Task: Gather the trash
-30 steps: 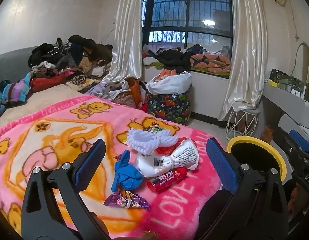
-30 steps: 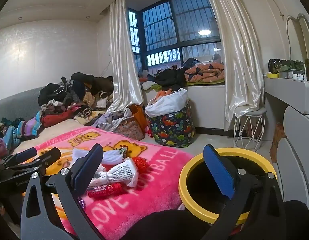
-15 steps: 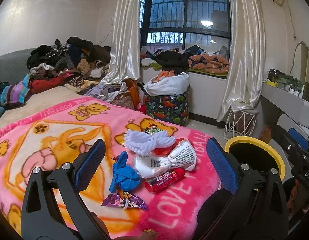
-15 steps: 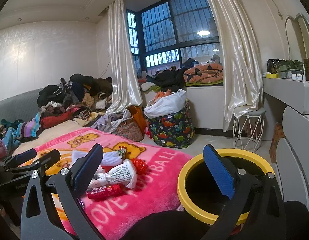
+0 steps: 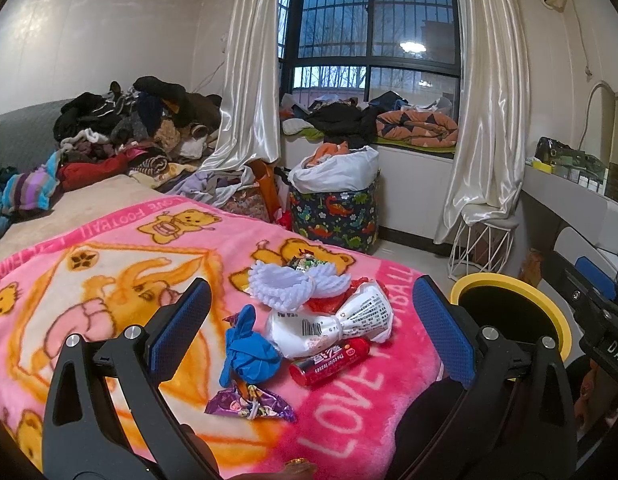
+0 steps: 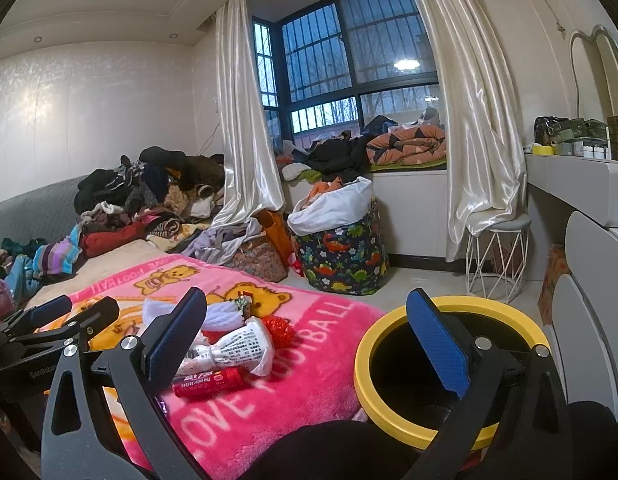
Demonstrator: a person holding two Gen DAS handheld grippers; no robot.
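Pink bear-print blanket (image 5: 109, 300) is carrying the trash: a blue crumpled wrapper (image 5: 247, 346), white bag (image 5: 333, 322) and red tube (image 5: 329, 362) are lying ahead between the left gripper's (image 5: 311, 330) wide-spread fingers. Right gripper (image 6: 307, 340) is gaping empty, its right finger hanging over the yellow-rimmed bin (image 6: 363, 360).

Both wrist cameras look low across the pink blanket (image 5: 109, 280) toward the barred window (image 6: 349, 60). The right view sits nearer the yellow-rimmed bin (image 6: 389, 412); both share the blanket's trash pile.
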